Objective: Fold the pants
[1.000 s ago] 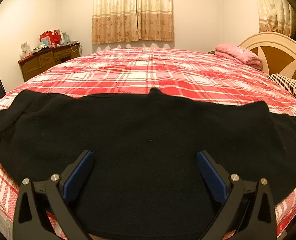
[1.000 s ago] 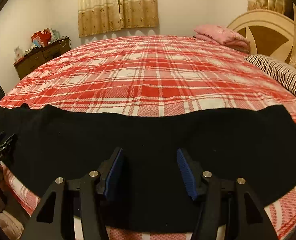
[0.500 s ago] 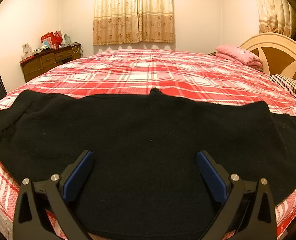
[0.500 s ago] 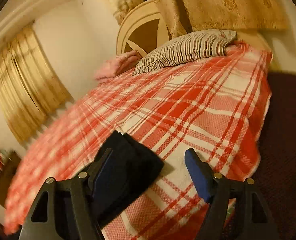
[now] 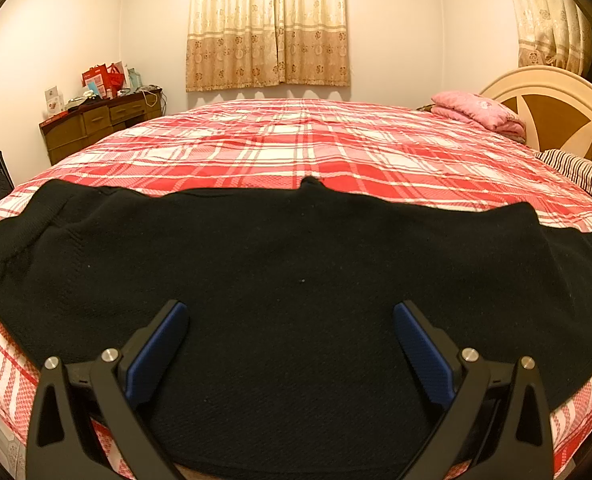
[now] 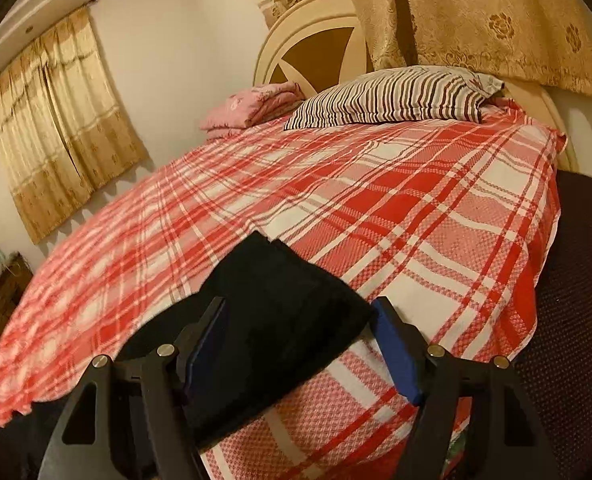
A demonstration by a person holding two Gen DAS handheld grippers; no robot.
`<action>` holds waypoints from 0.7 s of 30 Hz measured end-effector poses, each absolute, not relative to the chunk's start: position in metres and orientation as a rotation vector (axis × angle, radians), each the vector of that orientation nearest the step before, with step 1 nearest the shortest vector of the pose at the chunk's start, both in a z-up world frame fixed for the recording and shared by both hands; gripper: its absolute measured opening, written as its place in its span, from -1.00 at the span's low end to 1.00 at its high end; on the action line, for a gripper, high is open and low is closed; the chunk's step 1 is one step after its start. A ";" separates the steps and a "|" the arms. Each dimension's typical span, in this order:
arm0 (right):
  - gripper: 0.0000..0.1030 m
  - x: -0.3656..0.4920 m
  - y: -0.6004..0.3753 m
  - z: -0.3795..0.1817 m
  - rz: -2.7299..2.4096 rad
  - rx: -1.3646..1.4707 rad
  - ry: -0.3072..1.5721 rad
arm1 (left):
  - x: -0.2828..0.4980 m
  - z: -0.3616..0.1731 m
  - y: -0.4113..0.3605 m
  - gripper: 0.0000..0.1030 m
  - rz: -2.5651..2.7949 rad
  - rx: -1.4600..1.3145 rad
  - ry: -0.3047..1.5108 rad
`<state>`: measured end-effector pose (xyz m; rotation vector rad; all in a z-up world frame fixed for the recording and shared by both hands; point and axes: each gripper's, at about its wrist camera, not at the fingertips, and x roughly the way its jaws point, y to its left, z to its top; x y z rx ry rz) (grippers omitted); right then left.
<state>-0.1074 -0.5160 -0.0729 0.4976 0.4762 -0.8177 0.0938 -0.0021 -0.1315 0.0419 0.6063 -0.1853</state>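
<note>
Black pants [image 5: 288,256] lie flat across the near edge of a bed with a red plaid cover [image 5: 296,140]. My left gripper [image 5: 290,320] is open wide, hovering over the middle of the pants with nothing between its blue pads. In the right wrist view the leg end of the pants [image 6: 280,312] lies on the plaid cover [image 6: 376,208]. My right gripper [image 6: 300,316] is open, its fingers on either side of that leg end, which lies between them ungripped.
A striped pillow [image 6: 392,98] and a folded pink blanket [image 6: 252,110] lie by the headboard [image 6: 316,40]. A wooden dresser [image 5: 100,124] with clutter stands at the left wall. Curtains [image 5: 268,24] hang behind. A dark chair seat [image 6: 576,320] is at right.
My right gripper swung from the middle of the pants to the leg end at the right, then moved closer over it. My left gripper has stayed still and open.
</note>
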 end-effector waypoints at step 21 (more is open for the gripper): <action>-0.80 -0.066 -0.412 -0.019 -0.539 0.236 0.388 | 0.094 -0.132 -0.001 1.00 -0.187 0.041 0.606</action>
